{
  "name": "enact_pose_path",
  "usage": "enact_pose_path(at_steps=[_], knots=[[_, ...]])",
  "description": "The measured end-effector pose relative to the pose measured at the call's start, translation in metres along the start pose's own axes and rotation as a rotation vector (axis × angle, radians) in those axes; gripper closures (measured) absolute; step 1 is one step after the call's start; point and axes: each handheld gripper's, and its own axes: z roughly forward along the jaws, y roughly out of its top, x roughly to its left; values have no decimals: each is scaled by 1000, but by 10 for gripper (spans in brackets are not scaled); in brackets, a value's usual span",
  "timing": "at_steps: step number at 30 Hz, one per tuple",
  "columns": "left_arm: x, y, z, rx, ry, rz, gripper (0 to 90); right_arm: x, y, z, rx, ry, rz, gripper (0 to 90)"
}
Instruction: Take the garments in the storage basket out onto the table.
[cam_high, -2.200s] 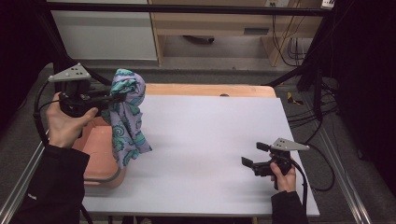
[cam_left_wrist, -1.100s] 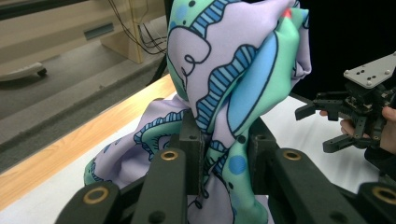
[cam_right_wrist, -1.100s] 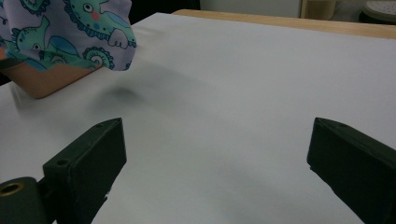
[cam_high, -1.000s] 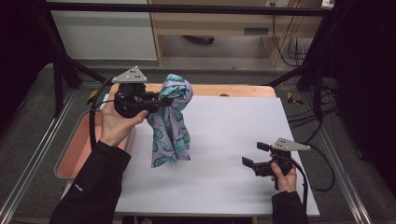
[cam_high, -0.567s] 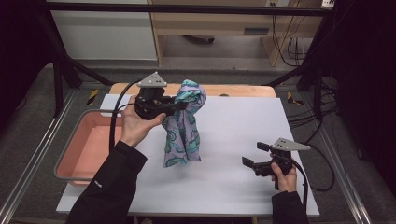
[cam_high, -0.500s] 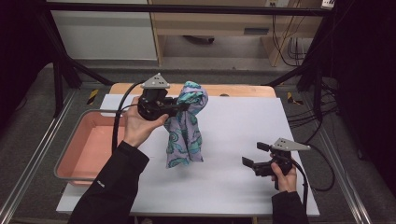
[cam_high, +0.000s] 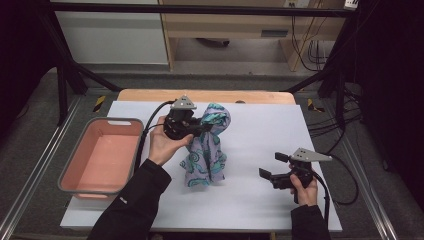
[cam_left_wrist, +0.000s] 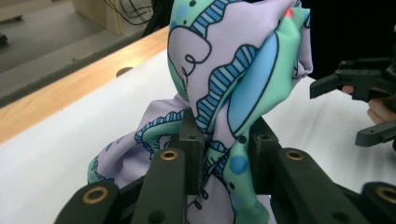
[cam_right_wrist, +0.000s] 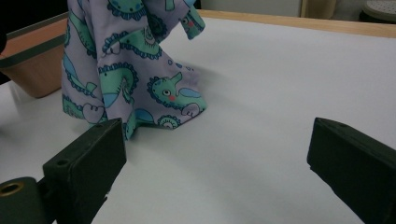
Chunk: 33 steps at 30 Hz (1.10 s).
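Observation:
A lilac cloth (cam_high: 207, 145) printed with teal seahorses hangs bunched from my left gripper (cam_high: 202, 126), which is shut on its upper part above the middle of the white table. The cloth's lower hem rests on the table top. In the left gripper view the fabric (cam_left_wrist: 233, 79) bulges up between the two black jaws. My right gripper (cam_high: 267, 176) stands open near the table's front right, pointing left toward the cloth, with nothing between its jaws. In the right gripper view the cloth (cam_right_wrist: 126, 79) hangs at the upper left, its hem touching the table.
A pink tub with a grey rim (cam_high: 67, 172) stands at the table's left edge and looks empty; its corner (cam_right_wrist: 32, 65) lies behind the cloth in the right gripper view. A wooden strip (cam_high: 150, 95) runs along the table's far edge.
My left gripper has carried the cloth rightward from above the pink tub to the table's middle and lowered it until the hem touches down. My right gripper has stayed put.

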Motion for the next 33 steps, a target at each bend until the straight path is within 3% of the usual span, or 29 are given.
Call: enact_pose_path(at_steps=[9,25,29,31,33], knots=[[-3,-15,17,11,-13,2,713,0,0,0,2,0,0,50],[-9,-44,56,71,-35,8,685,0,0,0,1,-2,-1,50],[-9,-48,61,92,-20,13,616,0,0,0,2,-2,-1,50],[-9,-49,61,101,0,15,498,0,0,0,2,-1,0,50],[-8,-49,59,95,-3,12,468,0,0,0,2,-1,0,50]])
